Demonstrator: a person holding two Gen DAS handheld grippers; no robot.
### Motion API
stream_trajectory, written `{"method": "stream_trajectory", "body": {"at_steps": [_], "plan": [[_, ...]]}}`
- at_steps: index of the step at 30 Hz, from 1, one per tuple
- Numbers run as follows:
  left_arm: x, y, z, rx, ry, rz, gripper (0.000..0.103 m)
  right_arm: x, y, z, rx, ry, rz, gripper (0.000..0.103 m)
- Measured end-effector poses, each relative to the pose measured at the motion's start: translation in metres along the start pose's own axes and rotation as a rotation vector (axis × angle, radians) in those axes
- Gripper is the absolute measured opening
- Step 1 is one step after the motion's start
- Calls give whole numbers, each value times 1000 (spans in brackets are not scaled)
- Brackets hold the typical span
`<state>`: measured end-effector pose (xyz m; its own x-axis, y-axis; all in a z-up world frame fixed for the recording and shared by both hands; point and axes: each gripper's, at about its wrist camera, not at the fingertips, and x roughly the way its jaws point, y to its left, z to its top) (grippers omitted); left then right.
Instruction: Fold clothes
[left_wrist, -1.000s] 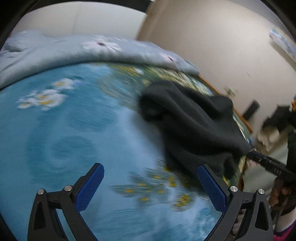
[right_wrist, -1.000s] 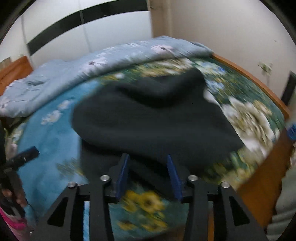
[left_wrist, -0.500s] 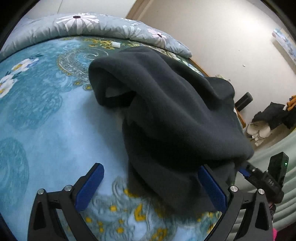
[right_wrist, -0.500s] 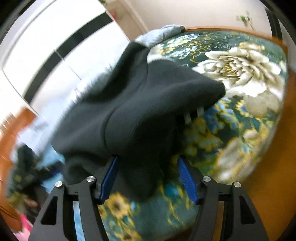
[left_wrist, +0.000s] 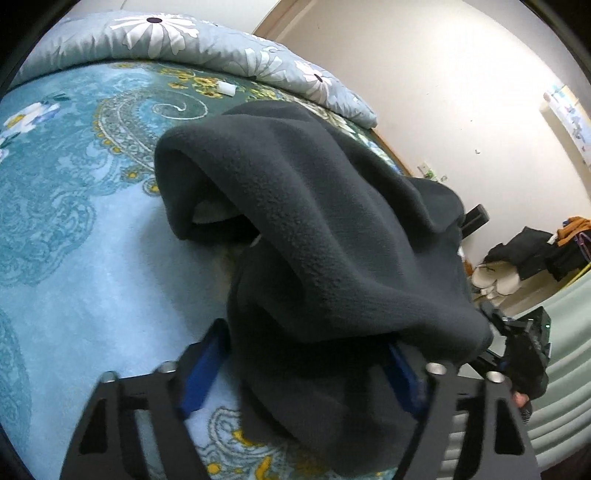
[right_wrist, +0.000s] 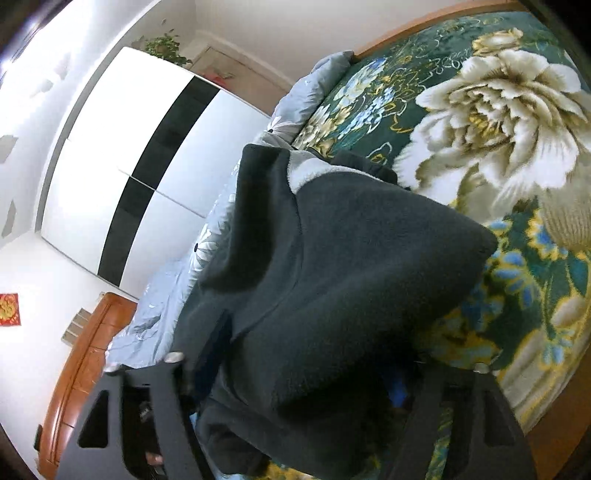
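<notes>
A dark grey fleece garment (left_wrist: 314, 229) is bunched and lifted over the blue patterned bedspread (left_wrist: 74, 229). My left gripper (left_wrist: 303, 373) has closed part way with its blue pads around a thick fold of the fleece. In the right wrist view the same fleece (right_wrist: 332, 277) drapes over my right gripper (right_wrist: 303, 365), whose pads are mostly hidden by cloth and appear closed on it. A pale lining shows at the garment's collar (right_wrist: 314, 170). My right gripper also shows in the left wrist view (left_wrist: 517, 350).
A grey flowered quilt (left_wrist: 184, 40) lies along the bed's far side. A small white object (left_wrist: 225, 88) sits on the bedspread. A pile of clothes (left_wrist: 532, 251) lies by the wall. A wardrobe (right_wrist: 122, 155) and wooden bed frame (right_wrist: 85, 362) stand beyond.
The garment was lifted off the bed and bunched. My left gripper, open wide before, has closed in around the fleece. The right gripper rolled sideways with the cloth.
</notes>
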<state>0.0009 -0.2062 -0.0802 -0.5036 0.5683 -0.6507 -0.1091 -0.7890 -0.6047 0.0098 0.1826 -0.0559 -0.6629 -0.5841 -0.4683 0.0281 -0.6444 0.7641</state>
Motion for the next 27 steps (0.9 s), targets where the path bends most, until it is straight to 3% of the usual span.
{"method": "stream_trajectory", "body": {"at_steps": [2, 3, 6, 10, 17, 27], "plan": [[-2, -4, 1, 7, -6, -4, 58, 0, 8, 0, -3, 4, -8, 30], [-4, -6, 1, 10, -9, -7, 46, 0, 12, 0, -3, 9, -14, 13], [-11, -7, 5, -4, -17, -30, 23, -10, 31, 2, -16, -7, 22, 9], [-43, -7, 8, -30, -86, -101, 15, -34, 74, 2, -98, -40, 88, 9], [-123, -18, 10, -20, -218, -194, 11, -73, 170, -18, -296, -55, 155, 9], [-287, 5, -10, -15, -523, -244, 10, -105, 288, -60, -502, -64, 339, 8]]}}
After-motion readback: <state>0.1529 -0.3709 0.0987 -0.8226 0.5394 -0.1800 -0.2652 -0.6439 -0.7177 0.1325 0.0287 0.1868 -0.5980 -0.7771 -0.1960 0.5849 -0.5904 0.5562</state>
